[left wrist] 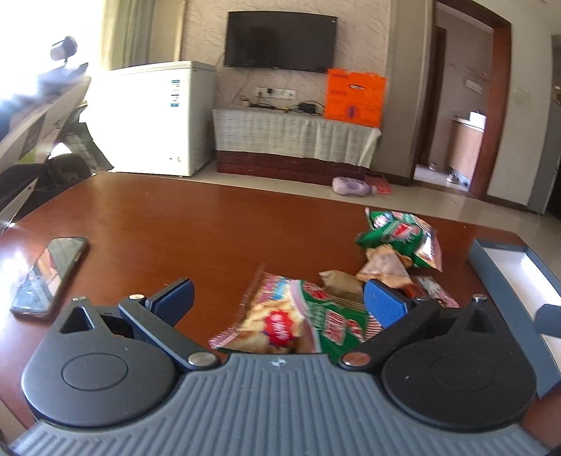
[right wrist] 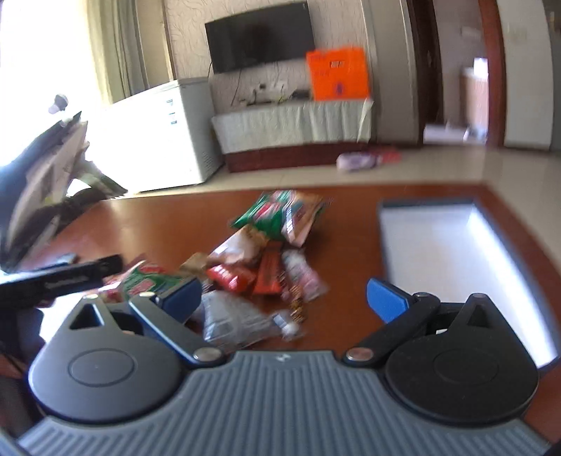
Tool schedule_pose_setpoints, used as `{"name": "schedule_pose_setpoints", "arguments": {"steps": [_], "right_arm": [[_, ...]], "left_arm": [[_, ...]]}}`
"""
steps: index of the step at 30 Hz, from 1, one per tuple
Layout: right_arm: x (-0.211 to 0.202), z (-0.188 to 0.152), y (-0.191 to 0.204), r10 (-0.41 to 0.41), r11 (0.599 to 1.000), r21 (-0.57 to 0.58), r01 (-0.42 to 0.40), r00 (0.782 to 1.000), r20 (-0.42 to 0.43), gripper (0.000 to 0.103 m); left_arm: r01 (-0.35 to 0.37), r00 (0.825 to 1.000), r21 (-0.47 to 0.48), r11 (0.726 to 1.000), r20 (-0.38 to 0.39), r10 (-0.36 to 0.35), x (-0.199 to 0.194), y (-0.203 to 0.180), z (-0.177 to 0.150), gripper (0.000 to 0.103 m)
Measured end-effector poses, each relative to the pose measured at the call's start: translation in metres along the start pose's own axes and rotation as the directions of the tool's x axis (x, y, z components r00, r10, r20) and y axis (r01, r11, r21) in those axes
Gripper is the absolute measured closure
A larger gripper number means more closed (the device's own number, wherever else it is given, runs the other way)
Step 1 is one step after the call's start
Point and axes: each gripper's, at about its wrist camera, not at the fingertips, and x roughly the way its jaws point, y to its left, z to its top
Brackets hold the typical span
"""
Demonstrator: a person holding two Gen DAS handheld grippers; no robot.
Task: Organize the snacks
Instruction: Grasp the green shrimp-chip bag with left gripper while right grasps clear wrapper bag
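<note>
The left hand-held gripper [left wrist: 278, 301] fills the bottom of its own view, level, its two blue-padded fingers spread wide apart toward the middle of the frame. The right hand-held gripper [right wrist: 291, 298] sits the same way along the bottom of its view, tipped slightly, its blue pads likewise far apart with nothing clamped between them. At the left edge of the right wrist view, a dark finger of the left one juts in, blurred.

wall TV [left wrist: 280, 40] | white chest freezer [left wrist: 154, 115] | tiled floor [left wrist: 438, 200] | bright window [left wrist: 45, 21]
</note>
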Motion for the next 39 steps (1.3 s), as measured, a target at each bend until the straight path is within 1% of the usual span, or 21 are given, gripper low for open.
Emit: {"name": "schedule_pose_setpoints", "arguments": {"steps": [3, 5, 7, 8, 9, 13, 16, 17, 18, 19, 22, 24, 26, 28, 29, 30, 33, 35, 36, 37, 39], "right_arm": [[0.009, 0.0, 0.004, -0.015, 0.999, -0.033, 0.015, 1.0, -0.016, 0.0], [0.013, -0.003, 0.008, -0.011, 0.999, -0.048, 0.01, 1.0, -0.029, 0.0], [0.009, -0.017, 0.018, -0.006, 0.998, -0.065, 0.004, 0.999, -0.037, 0.0], [0.011, -0.018, 0.02, -0.003, 0.997, -0.079, 0.0, 0.999, -0.04, 0.0], [0.005, -0.026, 0.021, 0.0, 0.996, -0.092, -0.003, 0.999, -0.041, 0.0], [0.009, -0.031, 0.032, 0.014, 0.988, -0.155, -0.022, 0.999, -0.053, 0.001], [0.019, -0.037, 0.042, 0.023, 0.976, -0.214, -0.038, 0.997, -0.073, 0.006], [0.022, -0.039, 0.045, 0.022, 0.972, -0.231, -0.041, 0.996, -0.081, 0.01], [0.026, -0.04, 0.047, 0.024, 0.969, -0.243, -0.046, 0.996, -0.091, 0.017], [0.03, -0.041, 0.049, 0.025, 0.967, -0.251, -0.049, 0.995, -0.099, 0.019], [0.039, -0.042, 0.055, 0.026, 0.965, -0.256, -0.051, 0.994, -0.103, 0.019], [0.044, -0.041, 0.059, 0.018, 0.961, -0.273, -0.044, 0.995, -0.095, 0.019], [0.052, -0.041, 0.067, 0.012, 0.948, -0.317, -0.041, 0.996, -0.092, 0.019], [0.06, -0.04, 0.07, 0.005, 0.933, -0.357, -0.042, 0.995, -0.105, 0.019], [0.064, -0.04, 0.071, -0.004, 0.928, -0.372, -0.038, 0.994, -0.112, 0.019], [0.069, -0.04, 0.071, -0.013, 0.926, -0.377, -0.033, 0.993, -0.119, 0.019], [0.08, -0.039, 0.071, -0.01, 0.922, -0.383, -0.051, 0.988, -0.156, 0.019], [0.089, -0.043, 0.072, -0.034, 0.908, -0.416, -0.046, 0.982, -0.184, 0.02], [0.093, -0.045, 0.072, -0.046, 0.902, -0.43, -0.048, 0.978, -0.205, 0.023], [0.093, -0.046, 0.071, -0.031, 0.905, -0.421, -0.058, 0.979, -0.201, 0.025], [0.096, -0.044, 0.071, -0.024, 0.912, -0.404, -0.069, 0.975, -0.22, 0.03]], "left_arm": [[0.024, 1.0, 0.017, 1.0, -0.004, -0.024, 0.005, -0.006, -0.002, 0.0], [0.041, 0.999, 0.034, 0.999, -0.01, -0.041, 0.009, -0.008, -0.004, 0.0], [0.055, 0.998, 0.055, 0.997, -0.013, -0.054, 0.014, -0.009, -0.005, 0.0], [0.061, 0.998, 0.058, 0.996, -0.015, -0.06, 0.017, -0.009, -0.006, 0.0], [0.066, 0.998, 0.056, 0.996, -0.02, -0.065, 0.019, -0.009, -0.005, 0.0], [0.086, 0.996, 0.042, 0.995, -0.041, -0.084, 0.03, -0.008, -0.007, 0.0], [0.098, 0.994, 0.075, 0.992, -0.06, -0.094, 0.038, -0.014, -0.012, 0.0], [0.106, 0.993, 0.091, 0.99, -0.066, -0.1, 0.04, -0.016, -0.013, 0.0], [0.11, 0.992, 0.108, 0.988, -0.07, -0.103, 0.042, -0.018, -0.014, 0.0], [0.115, 0.992, 0.123, 0.986, -0.074, -0.106, 0.044, -0.021, -0.016, 0.0], [0.116, 0.991, 0.169, 0.979, -0.087, -0.103, 0.052, -0.029, -0.02, 0.0], [0.104, 0.992, 0.159, 0.982, -0.091, -0.09, 0.056, -0.027, -0.02, 0.0], [0.094, 0.991, 0.134, 0.986, -0.11, -0.08, 0.061, -0.022, -0.02, 0.0], [0.072, 0.988, 0.117, 0.99, -0.148, -0.054, 0.069, -0.019, -0.021, 0.0], [0.068, 0.987, 0.12, 0.99, -0.153, -0.049, 0.071, -0.019, -0.022, 0.0], [0.073, 0.987, 0.13, 0.989, -0.148, -0.054, 0.072, -0.02, -0.022, 0.0], [0.074, 0.988, 0.157, 0.985, -0.145, -0.051, 0.077, -0.026, -0.024, 0.0], [0.074, 0.988, 0.183, 0.98, -0.144, -0.048, 0.078, -0.028, -0.025, 0.0], [0.077, 0.988, 0.189, 0.979, -0.149, -0.049, 0.079, -0.03, -0.025, 0.0], [0.084, 0.986, 0.187, 0.979, -0.158, -0.054, 0.08, -0.03, -0.025, 0.0], [0.086, 0.985, 0.17, 0.982, -0.165, -0.058, 0.083, -0.03, -0.025, 0.0]]}}
